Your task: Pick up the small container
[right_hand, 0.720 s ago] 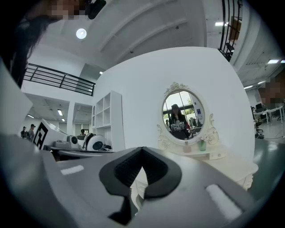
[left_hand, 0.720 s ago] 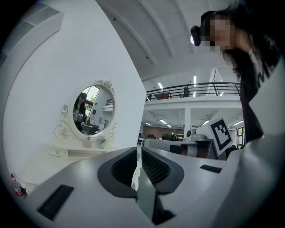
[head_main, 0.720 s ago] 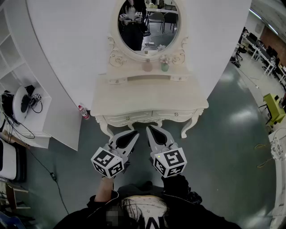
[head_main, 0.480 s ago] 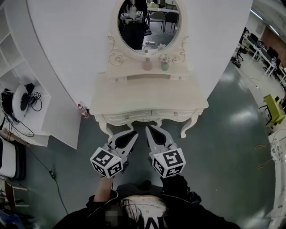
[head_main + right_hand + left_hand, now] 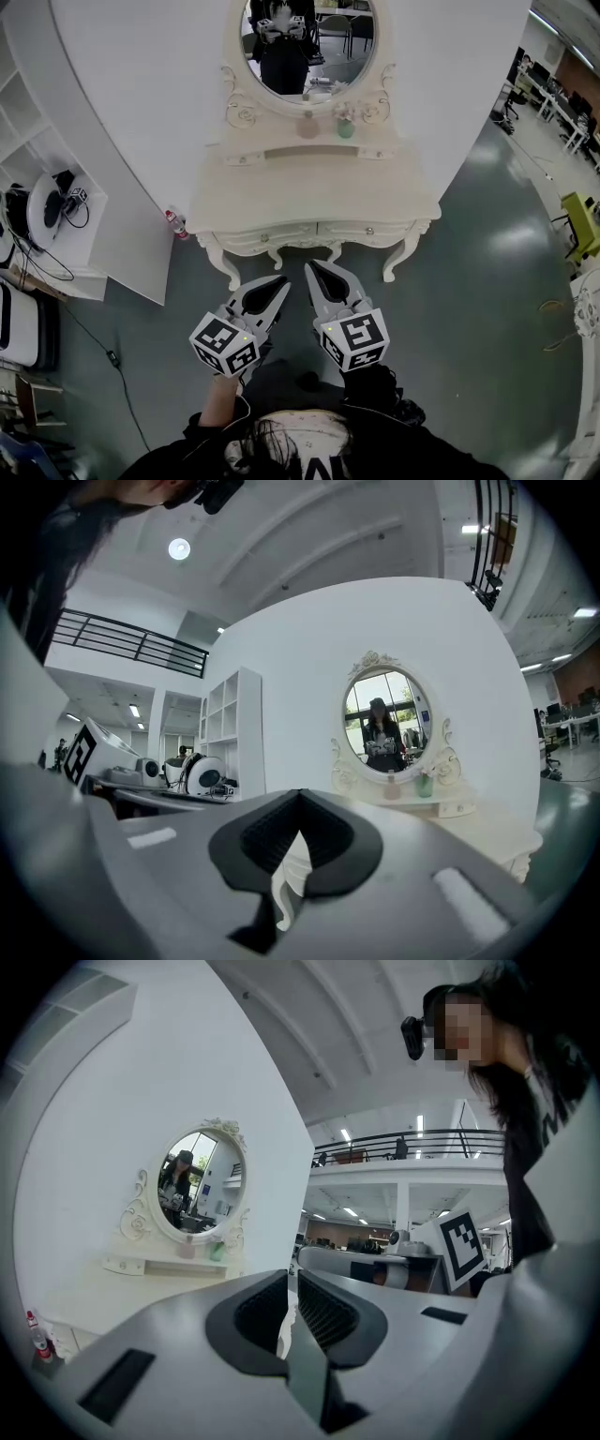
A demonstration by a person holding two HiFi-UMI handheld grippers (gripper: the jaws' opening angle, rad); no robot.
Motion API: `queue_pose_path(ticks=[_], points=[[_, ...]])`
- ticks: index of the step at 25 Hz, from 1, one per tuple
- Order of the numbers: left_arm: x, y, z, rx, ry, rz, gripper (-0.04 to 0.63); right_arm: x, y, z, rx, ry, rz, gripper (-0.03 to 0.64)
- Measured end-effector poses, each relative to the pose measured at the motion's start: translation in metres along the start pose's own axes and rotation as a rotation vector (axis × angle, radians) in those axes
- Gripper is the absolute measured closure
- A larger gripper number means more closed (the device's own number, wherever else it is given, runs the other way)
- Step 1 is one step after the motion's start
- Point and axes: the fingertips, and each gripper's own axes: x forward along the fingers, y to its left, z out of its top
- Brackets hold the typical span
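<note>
Both tongs point level, side by side, toward the dressing table [image 5: 309,199]: left gripper [image 5: 279,280] and right gripper [image 5: 315,269] closed, empty. The small container [image 5: 308,128] stands on the shelf [image 5: 281,151] under the mirror [image 5: 309,42], well apart.

A cream dressing table [image 5: 309,202] with an ornate oval mirror [image 5: 305,47] stands against a curved white wall [image 5: 141,94] at top centre. A red-capped bottle [image 5: 174,225] stands on the floor near the table's left corner. White shelving [image 5: 66,258] lines the left edge, and a yellow-green chair [image 5: 583,220] sits at the right.
</note>
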Motion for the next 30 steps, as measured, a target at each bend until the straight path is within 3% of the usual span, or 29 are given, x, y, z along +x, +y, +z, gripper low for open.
queue_pose_path(ticks=[14,30], points=[[0.018,0.028,-0.004,-0.014,0.023,0.023,0.575,0.027,-0.02,-0.009,0.034,0.008,0.009,0.609],[0.071,0.164,0.04,-0.011,0.038,-0.079,0.575,0.17,-0.059,-0.005,0.038,0.049,-0.086,0.609]])
